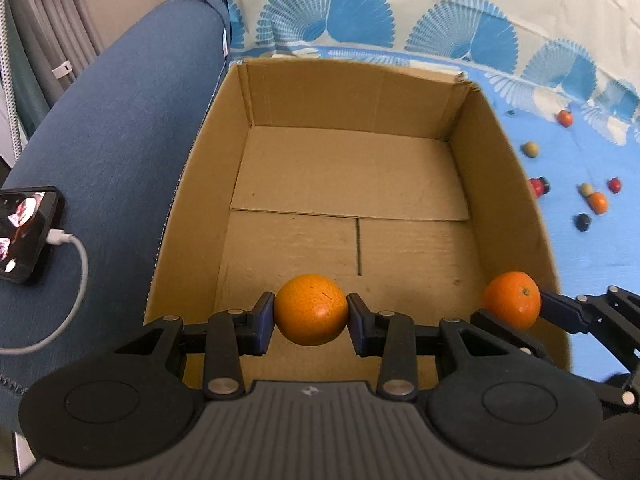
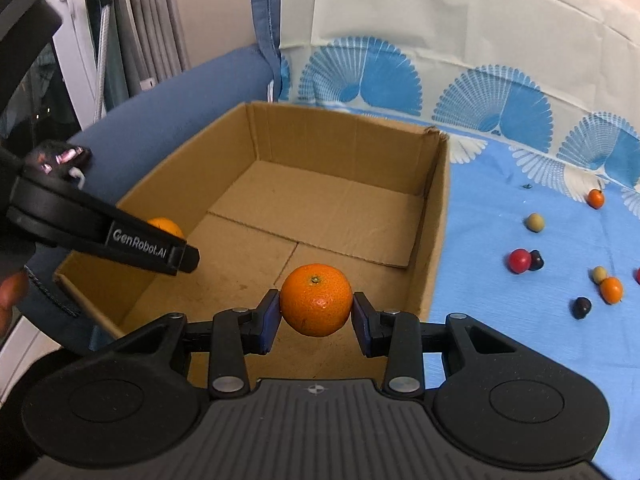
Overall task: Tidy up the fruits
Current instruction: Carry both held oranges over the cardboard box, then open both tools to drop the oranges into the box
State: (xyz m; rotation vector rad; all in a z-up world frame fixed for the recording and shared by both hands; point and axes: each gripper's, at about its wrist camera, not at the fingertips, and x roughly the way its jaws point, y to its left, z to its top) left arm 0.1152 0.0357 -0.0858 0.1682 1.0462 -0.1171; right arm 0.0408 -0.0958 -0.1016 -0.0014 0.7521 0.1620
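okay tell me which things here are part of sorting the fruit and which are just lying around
Part of the job:
- left gripper holding an orange
- right gripper holding a second orange
- cardboard box
- small loose fruits on the blue cloth

Just lying about:
- phone with its white cable

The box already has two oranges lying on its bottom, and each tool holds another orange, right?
Not quite. In both wrist views the cardboard box has nothing lying on its bottom. The left tool and right tool each do hold an orange over it.
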